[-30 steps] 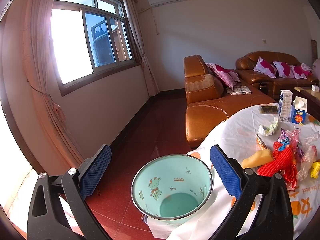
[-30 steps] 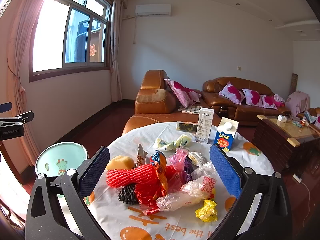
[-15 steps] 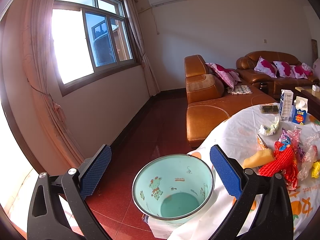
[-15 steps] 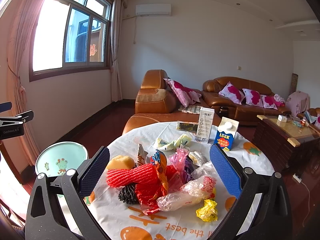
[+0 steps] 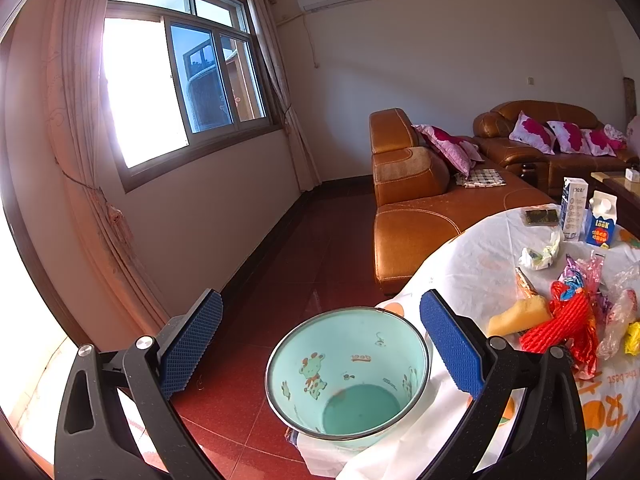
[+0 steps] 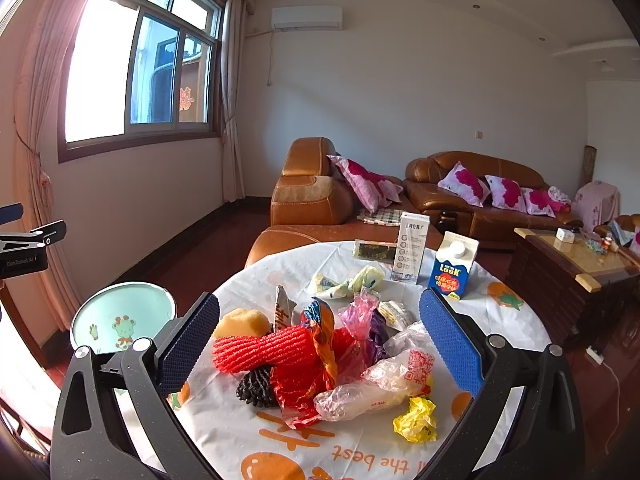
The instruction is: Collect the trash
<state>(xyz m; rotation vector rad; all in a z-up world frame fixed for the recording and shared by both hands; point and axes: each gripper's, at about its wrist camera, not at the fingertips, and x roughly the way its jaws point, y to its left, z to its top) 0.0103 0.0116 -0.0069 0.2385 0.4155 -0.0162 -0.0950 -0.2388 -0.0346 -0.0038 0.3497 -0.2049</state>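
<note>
Over the tabletop [image 6: 500,320], right tool [image 6: 319,338] spread wide above the trash pile [image 6: 332,360], empty; left tool [image 5: 320,346] also spread over the bin [image 5: 347,372], probably ready to steady it.

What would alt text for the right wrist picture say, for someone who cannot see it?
An open blue-padded right gripper hovers over a heap of crumpled plastic wrappers on a round white-clothed table. A mint-green cartoon-printed bin sits left of the table, brown leather sofas behind.
</note>
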